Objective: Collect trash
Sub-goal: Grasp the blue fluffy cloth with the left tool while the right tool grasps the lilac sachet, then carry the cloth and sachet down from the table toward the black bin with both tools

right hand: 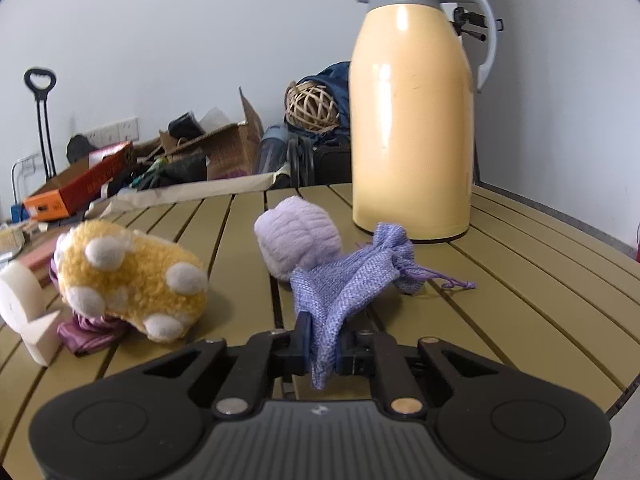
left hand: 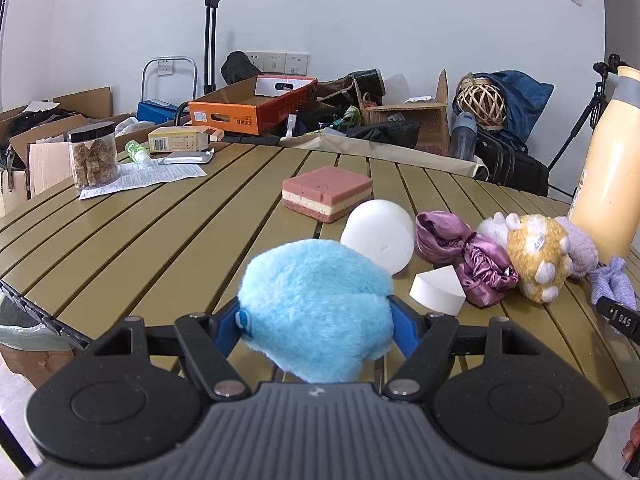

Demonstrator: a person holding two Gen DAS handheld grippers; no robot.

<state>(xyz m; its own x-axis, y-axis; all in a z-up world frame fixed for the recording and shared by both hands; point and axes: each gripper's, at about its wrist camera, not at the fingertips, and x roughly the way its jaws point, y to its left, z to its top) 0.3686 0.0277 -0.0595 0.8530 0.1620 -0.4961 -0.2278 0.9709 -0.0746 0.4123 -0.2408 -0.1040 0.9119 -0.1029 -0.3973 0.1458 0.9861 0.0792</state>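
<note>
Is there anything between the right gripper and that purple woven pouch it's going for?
Nothing visible. The right gripper is shut on the near end of the purple woven pouch, its pads pressing the cloth. The rest of the pouch lies on the slatted table, beside the lilac plush ball.

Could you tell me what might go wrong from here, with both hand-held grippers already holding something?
The right hand-held gripper pinches only one end of the purple drawstring pouch, so it could slip out or drag its loose cord. Lifting the pouch may nudge the lavender plush touching it. The blue fluffy toy hides the left hand-held gripper's view ahead.
</note>
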